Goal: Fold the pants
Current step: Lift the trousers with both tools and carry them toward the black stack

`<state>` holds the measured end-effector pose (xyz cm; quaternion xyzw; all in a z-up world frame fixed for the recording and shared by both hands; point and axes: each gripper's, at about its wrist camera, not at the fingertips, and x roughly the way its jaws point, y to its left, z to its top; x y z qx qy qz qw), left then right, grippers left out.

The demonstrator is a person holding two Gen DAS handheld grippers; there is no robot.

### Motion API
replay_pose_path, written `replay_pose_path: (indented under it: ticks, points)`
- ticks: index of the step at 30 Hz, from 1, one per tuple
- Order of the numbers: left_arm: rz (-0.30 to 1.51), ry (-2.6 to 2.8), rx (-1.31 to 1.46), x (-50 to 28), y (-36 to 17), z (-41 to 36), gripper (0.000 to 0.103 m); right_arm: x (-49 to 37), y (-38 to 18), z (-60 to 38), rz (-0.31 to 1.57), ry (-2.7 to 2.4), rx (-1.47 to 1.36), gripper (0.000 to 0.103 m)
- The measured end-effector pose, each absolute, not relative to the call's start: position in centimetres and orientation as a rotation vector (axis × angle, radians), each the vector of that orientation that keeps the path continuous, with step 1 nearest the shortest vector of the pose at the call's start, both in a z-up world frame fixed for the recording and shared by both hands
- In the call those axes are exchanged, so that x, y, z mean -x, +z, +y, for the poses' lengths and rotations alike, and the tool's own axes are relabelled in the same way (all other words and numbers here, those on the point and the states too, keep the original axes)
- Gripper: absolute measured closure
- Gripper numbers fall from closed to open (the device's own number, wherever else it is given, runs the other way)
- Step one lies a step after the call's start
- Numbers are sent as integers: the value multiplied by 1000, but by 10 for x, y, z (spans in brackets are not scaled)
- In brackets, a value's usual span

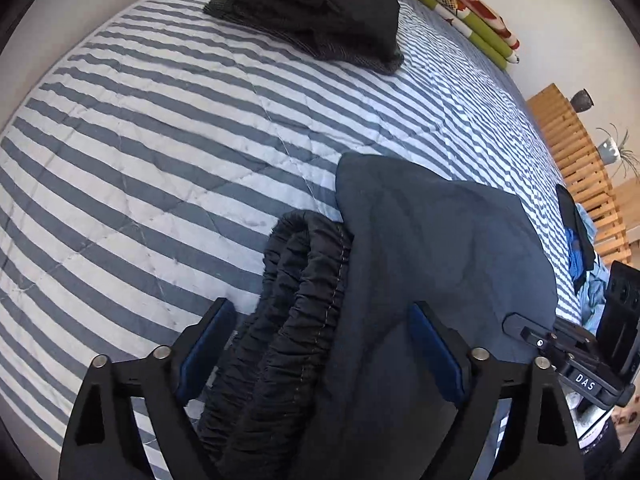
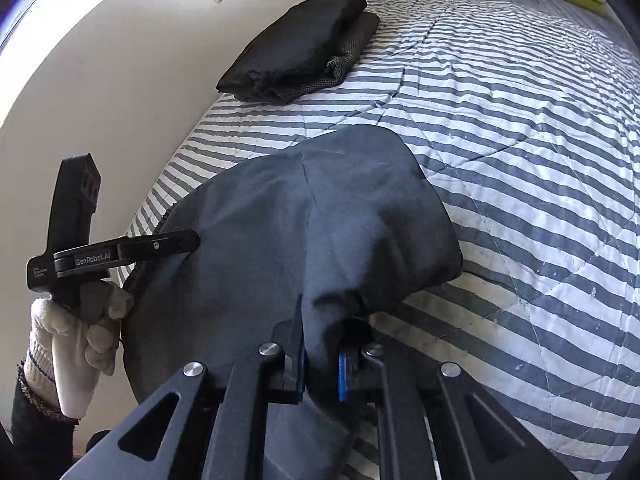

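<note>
The dark grey pants (image 1: 432,248) lie bunched on the striped quilt (image 1: 160,140), with their black gathered waistband (image 1: 304,280) doubled over on the left. My left gripper (image 1: 320,344) is open, its blue-padded fingers (image 1: 208,344) spread on either side of the waistband and cloth. In the right wrist view my right gripper (image 2: 322,364) is shut on a pinch of the pants (image 2: 320,208) at their near edge. A gloved hand (image 2: 80,332) holds the left gripper (image 2: 176,242) at the pants' left side.
A stack of folded dark clothes (image 1: 316,8) (image 2: 300,48) sits farther up the bed near the white wall (image 2: 100,100). A green floral blanket (image 1: 460,4) lies at the far end. Blue clothes (image 1: 580,256) and a slatted wooden frame (image 1: 580,168) are at the right.
</note>
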<state>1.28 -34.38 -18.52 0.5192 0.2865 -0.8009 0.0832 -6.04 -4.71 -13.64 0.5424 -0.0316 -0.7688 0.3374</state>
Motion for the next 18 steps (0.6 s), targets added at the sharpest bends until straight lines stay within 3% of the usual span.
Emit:
replay_pose_path:
  ticks: [2, 4, 5, 6, 18]
  points:
    - [809, -2418, -1538, -13, -183, -336, 33, 61, -140, -46, -77, -1998, -1428, 93]
    - [833, -2444, -1505, -18, -178, -334, 55, 62, -144, -45, -89, -1995, -1444, 93]
    - [851, -2449, -1482, -21, -172, -335, 72, 62, -145, -44, -101, -1994, -1447, 93]
    - [876, -2456, -1473, -24, -167, -336, 80, 60, -144, -44, -113, -1994, -1444, 93]
    - [832, -2580, -1219, -67, -92, -318, 81, 13, -72, -45, 55, -2107, -1164, 94]
